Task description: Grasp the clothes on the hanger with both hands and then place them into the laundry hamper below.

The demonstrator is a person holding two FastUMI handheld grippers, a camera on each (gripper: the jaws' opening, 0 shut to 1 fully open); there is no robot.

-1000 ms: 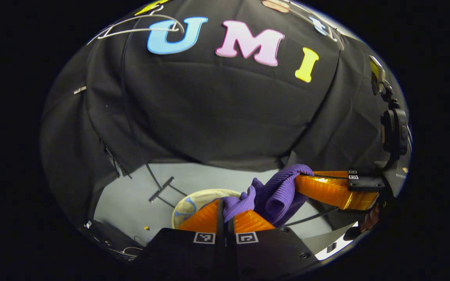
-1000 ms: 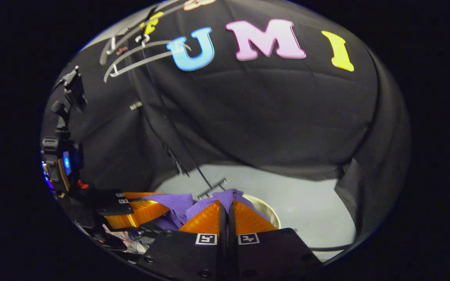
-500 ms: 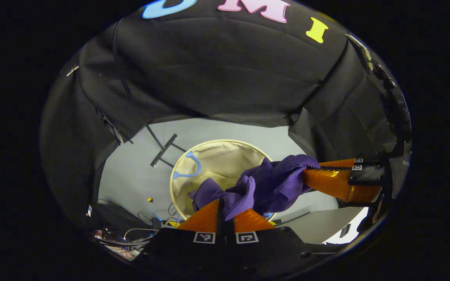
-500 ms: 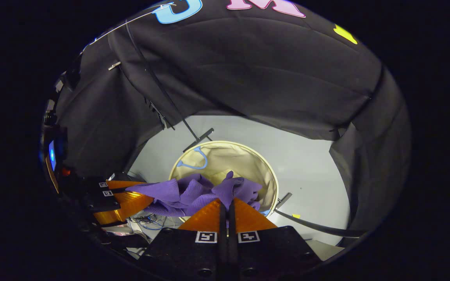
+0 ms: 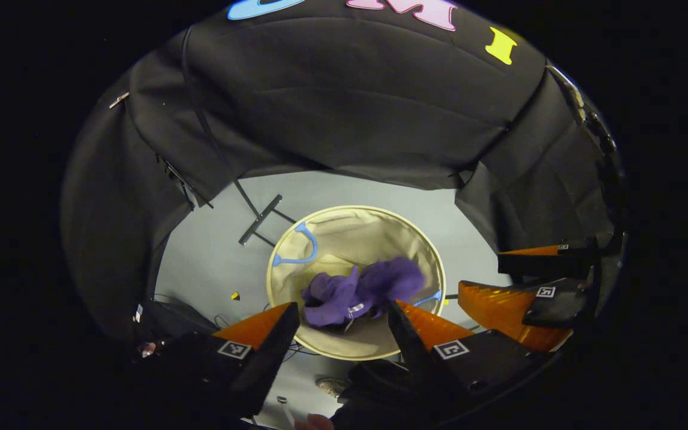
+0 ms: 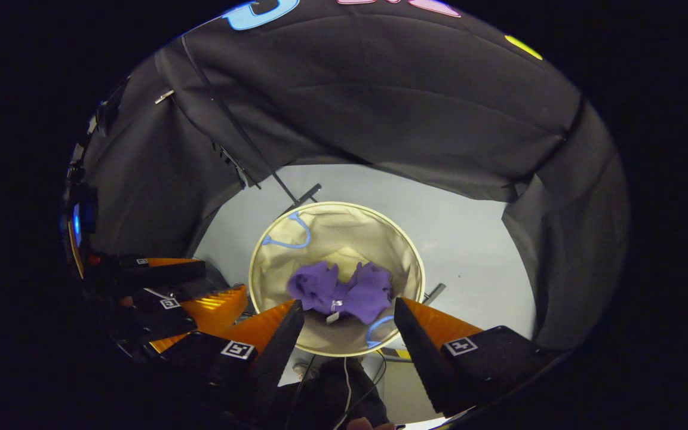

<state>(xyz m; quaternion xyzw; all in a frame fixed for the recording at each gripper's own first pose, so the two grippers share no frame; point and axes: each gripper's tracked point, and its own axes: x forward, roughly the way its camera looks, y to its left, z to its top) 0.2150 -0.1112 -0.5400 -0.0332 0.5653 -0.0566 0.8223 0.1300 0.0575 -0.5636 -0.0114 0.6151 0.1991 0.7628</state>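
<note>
Right gripper view — crumpled purple clothes (image 6: 344,292)

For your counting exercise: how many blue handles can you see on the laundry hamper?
2: one blue handle on the hamper's far inner wall, another at its near rim, between the right gripper's fingers.

Hamper (image 5: 433,263) mouth at frame centre is open, purple clothes (image 5: 362,289) bunched low inside. Black stand foot (image 5: 258,219) on floor upper left of rim. Cables (image 5: 224,325) lower left.
</note>
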